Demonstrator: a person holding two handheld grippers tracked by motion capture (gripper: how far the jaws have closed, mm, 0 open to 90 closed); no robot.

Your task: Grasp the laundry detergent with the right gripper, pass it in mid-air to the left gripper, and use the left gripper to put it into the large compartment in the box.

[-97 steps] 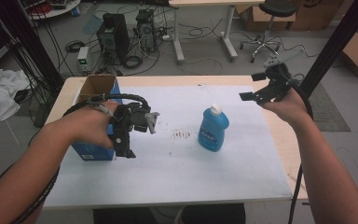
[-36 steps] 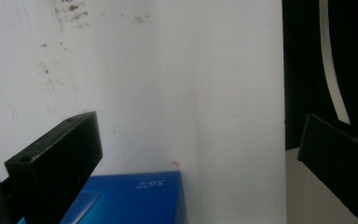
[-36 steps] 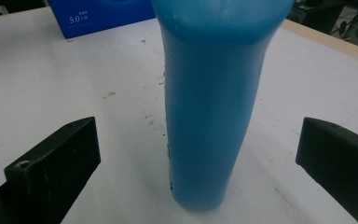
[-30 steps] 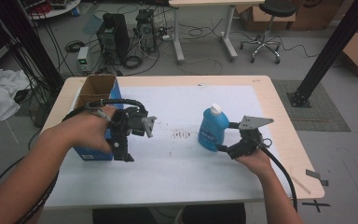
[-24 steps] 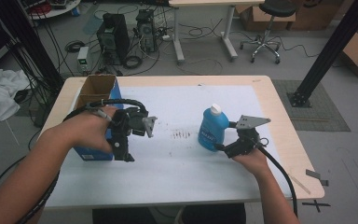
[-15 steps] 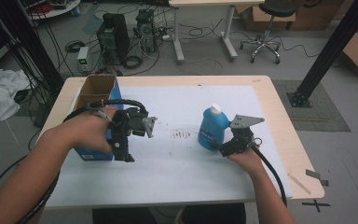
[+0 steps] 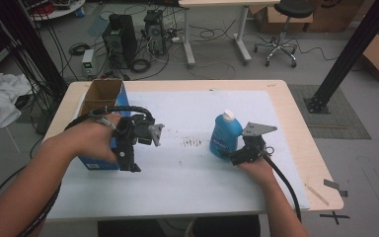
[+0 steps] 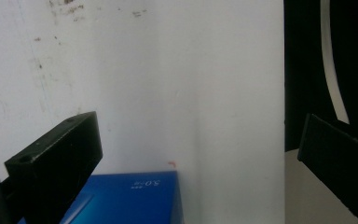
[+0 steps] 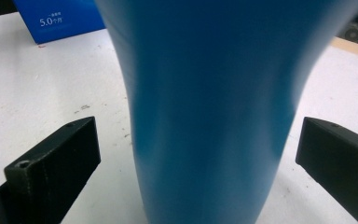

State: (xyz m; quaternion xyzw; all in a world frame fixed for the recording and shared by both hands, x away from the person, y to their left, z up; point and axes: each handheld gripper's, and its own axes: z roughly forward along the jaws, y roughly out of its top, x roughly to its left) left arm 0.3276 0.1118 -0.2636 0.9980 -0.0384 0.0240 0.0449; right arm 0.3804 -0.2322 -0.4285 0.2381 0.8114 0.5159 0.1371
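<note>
A blue bottle (image 7: 225,136) with a white cap stands upright on the white sheet (image 7: 187,173), right of centre. My right gripper (image 7: 237,156) sits low at the bottle's right side, open. In the right gripper view the bottle (image 9: 205,107) stands between the two spread jaws of the gripper (image 9: 198,140), with no contact visible. My left gripper (image 7: 128,158) hovers at the right side of an open blue cardboard box (image 7: 98,101), jaws pointing down. In the left gripper view the gripper (image 8: 198,140) is open, with a corner of the box (image 8: 130,200) below and nothing between the jaws.
The blue box (image 9: 60,18) shows far off in the right gripper view. The table's front edge (image 7: 202,212) is close to both forearms. Beyond the table stand computer towers (image 7: 121,37), cables, a desk and a stool (image 7: 286,29).
My right gripper came down from high at the back right to the table, then slid left until its open jaws flank the bottle. The left gripper has stayed by the box.
</note>
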